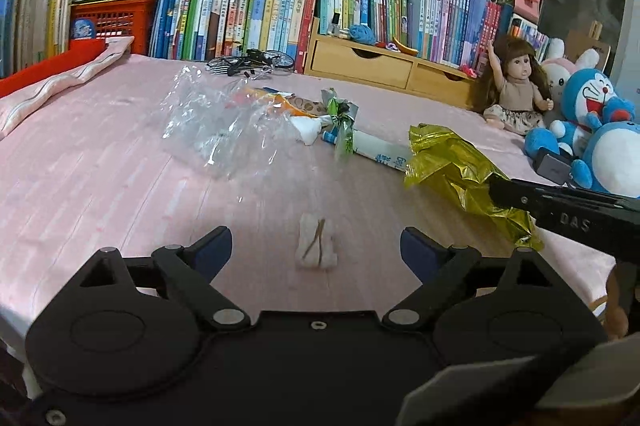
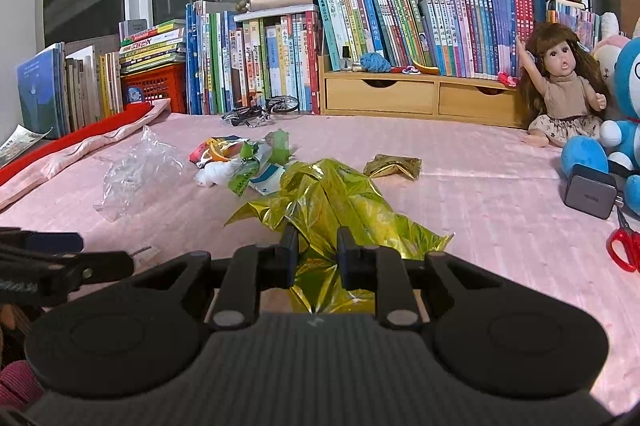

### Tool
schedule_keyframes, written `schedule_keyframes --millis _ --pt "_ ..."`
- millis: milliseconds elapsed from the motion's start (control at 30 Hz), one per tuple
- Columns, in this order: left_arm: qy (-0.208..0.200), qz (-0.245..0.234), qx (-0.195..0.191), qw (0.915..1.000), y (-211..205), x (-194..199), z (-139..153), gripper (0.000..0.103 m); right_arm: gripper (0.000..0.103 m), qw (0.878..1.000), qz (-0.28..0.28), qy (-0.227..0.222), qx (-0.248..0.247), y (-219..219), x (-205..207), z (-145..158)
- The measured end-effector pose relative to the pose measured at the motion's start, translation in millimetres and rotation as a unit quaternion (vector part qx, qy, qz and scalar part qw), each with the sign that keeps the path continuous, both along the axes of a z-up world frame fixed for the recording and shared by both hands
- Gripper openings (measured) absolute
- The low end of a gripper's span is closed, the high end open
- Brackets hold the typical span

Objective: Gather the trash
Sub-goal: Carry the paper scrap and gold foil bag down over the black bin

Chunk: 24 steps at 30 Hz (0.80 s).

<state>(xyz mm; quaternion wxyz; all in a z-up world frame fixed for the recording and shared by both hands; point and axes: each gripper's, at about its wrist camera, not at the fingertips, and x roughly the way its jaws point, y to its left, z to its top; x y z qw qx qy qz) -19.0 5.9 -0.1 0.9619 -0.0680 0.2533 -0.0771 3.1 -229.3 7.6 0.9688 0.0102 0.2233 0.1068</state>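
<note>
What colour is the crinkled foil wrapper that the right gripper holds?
Shiny gold, yellow-green in tint: the foil wrapper shows best in the right wrist view.

Layout from my two wrist views. On the counter (image 1: 100,165), just ahead of my left gripper (image 1: 316,246), lies a small tissue wad (image 1: 316,246) between its spread jaws. Farther on sits a clear plastic bag (image 1: 212,129), with a heap of wrappers (image 1: 320,121) to its right. Right of that, a foil sheet (image 2: 328,201) lies in my right gripper (image 2: 318,250). Behind everything stands a row of books (image 2: 260,57); a doll (image 2: 564,93) sits at far right.
</note>
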Motion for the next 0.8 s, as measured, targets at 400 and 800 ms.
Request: schedule_keyframes --millis 400,800 --pt "0.004 -0.011 0.033 0.9994 -22.1 14.3 -10.1 0.071 0.024 1.0 0.007 0.007 0.006 -1.4 -10.1 -3.1" --pt "0.008 0.024 0.012 0.9996 -12.3 12.4 5.0 0.02 0.022 0.997 0.034 0.018 0.069 -14.4 -55.2 6.2"
